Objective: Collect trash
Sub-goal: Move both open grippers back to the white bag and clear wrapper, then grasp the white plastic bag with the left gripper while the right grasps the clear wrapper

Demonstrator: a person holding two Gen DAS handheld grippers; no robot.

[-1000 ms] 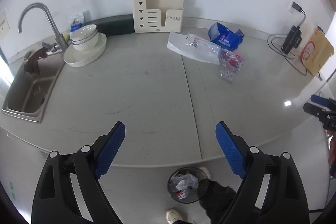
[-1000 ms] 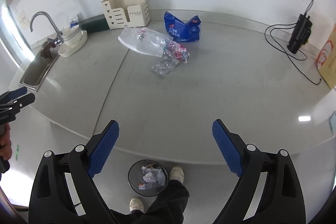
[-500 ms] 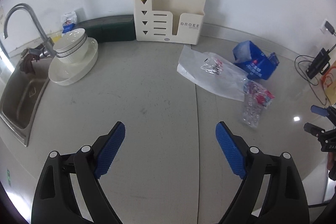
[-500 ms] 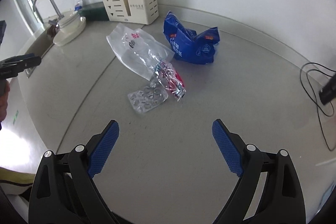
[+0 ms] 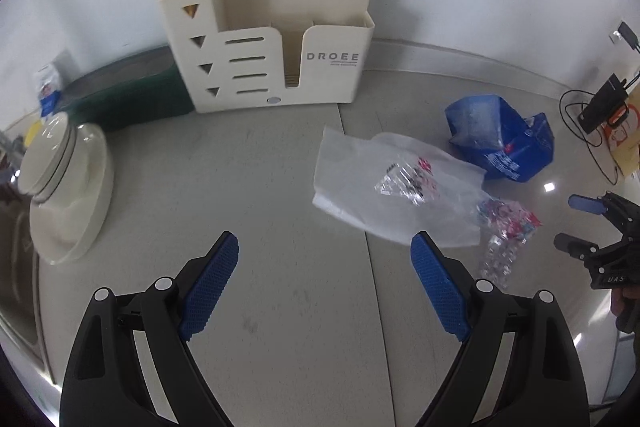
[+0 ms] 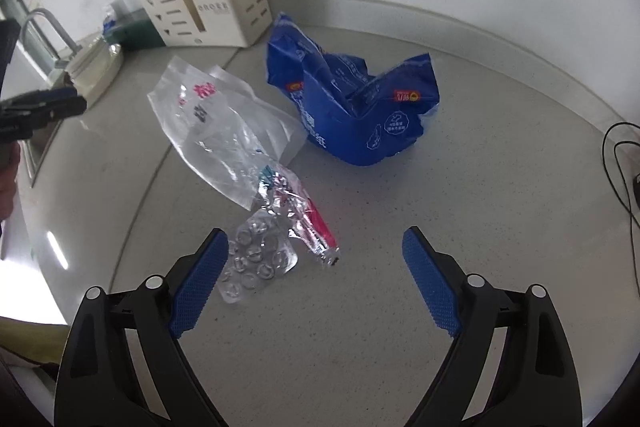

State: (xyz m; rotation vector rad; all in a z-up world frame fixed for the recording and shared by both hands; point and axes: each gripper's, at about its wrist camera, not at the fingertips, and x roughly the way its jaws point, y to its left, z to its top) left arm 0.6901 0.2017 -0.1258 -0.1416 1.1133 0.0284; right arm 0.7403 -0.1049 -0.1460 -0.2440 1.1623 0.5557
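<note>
Trash lies in a loose cluster on the grey counter [image 6: 460,187], and the right gripper [image 6: 316,267] is the nearer of the two to it. In the right wrist view a clear blister tray [image 6: 256,267] sits just inside that gripper's left finger, with a crinkled red-and-silver wrapper [image 6: 304,215] touching its far edge; the wrapper's long axis runs diagonally, from far left down toward near right, ending roughly midway between the fingers. A clear plastic bag [image 6: 224,131] stretches away on the same diagonal toward the far left, and a crumpled blue bag [image 6: 352,107] stands beyond, far and slightly right. The right jaws are wide and closing, with the tray and wrapper ahead of them but not pressed by either pad. The left gripper [image 5: 324,283] is wide and empty over bare counter; from it the clear plastic bag [image 5: 396,187] lies ahead and right, its near corner just beyond the right finger. A cream organizer [image 5: 276,39] stands against the far wall.
</note>
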